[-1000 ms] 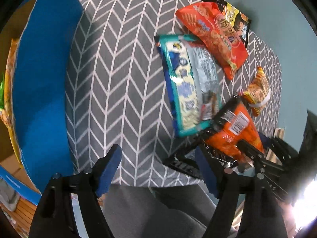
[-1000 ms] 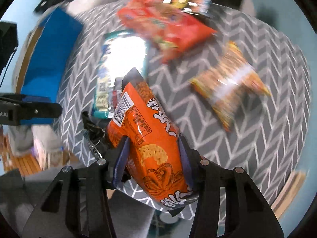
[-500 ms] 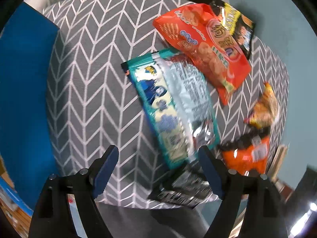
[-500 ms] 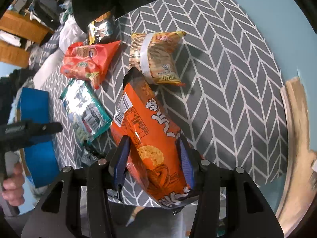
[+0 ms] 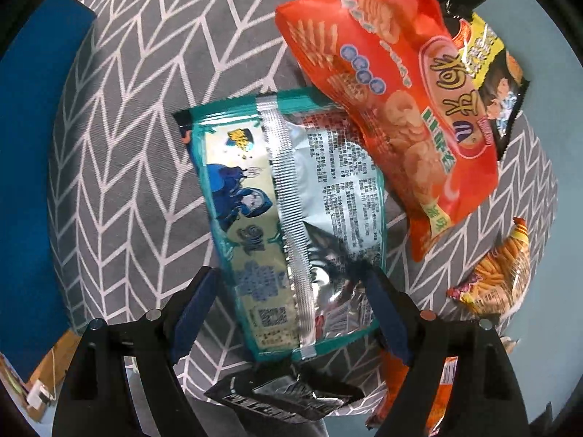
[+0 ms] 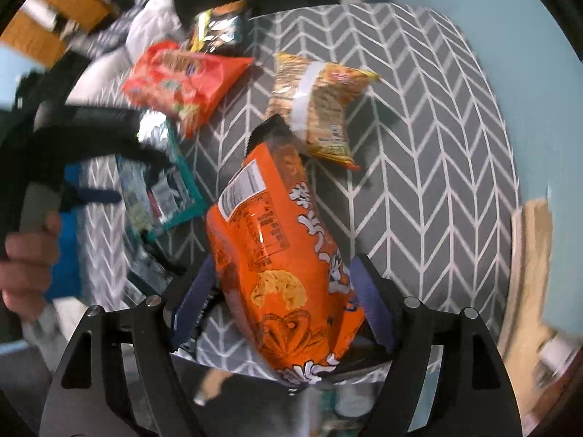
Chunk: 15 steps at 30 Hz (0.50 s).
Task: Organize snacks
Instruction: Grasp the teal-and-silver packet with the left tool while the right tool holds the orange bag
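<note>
While the right gripper [image 6: 282, 309] gripped the orange bag [image 6: 280, 273], the left gripper [image 5: 291, 313] stood wide open, empty, astride the teal packet's [image 5: 291, 196] near end; closing squarely seemed advisable.

Bare cloth [image 5: 120, 167] left of teal pkt [image 5: 291, 196]

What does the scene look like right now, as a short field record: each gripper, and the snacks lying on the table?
left gripper: open, fingers either side of the teal bag, which lies flat
right gripper: shut on orange bag, lifted off the table
red bag: overlaps the teal bag's far corner
black-and-yellow bag: partly under the red bag
yellow bag: lying alone
surface: grey chevron cloth
</note>
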Each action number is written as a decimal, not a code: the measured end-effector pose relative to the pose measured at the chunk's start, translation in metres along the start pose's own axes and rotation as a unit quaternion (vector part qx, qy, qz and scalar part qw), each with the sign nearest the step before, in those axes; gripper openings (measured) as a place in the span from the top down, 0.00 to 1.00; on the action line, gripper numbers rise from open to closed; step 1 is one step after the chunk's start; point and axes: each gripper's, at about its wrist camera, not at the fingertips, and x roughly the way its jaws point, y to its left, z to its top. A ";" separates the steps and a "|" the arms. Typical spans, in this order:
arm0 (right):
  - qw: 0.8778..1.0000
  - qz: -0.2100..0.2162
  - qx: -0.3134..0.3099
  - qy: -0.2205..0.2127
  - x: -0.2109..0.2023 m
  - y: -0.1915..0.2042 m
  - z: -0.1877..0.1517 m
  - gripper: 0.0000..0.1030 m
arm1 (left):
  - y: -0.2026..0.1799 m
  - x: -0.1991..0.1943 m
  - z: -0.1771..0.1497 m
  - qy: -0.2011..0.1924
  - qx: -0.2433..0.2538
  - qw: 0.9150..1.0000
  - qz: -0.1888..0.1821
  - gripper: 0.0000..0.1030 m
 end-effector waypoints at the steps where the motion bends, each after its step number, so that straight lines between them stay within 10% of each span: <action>1: 1.000 -0.006 -0.014 0.003 0.001 0.003 0.000 0.25 | -0.010 0.005 0.002 0.000 -0.003 1.000 0.000 0.18; 10: 0.997 -0.026 -0.070 0.019 0.012 0.018 0.003 0.25 | -0.029 0.017 0.010 -0.019 0.000 1.000 0.004 0.14; 15: 0.995 -0.036 -0.084 0.026 0.023 0.030 0.007 0.25 | -0.029 0.005 0.004 -0.040 0.030 0.999 0.017 0.37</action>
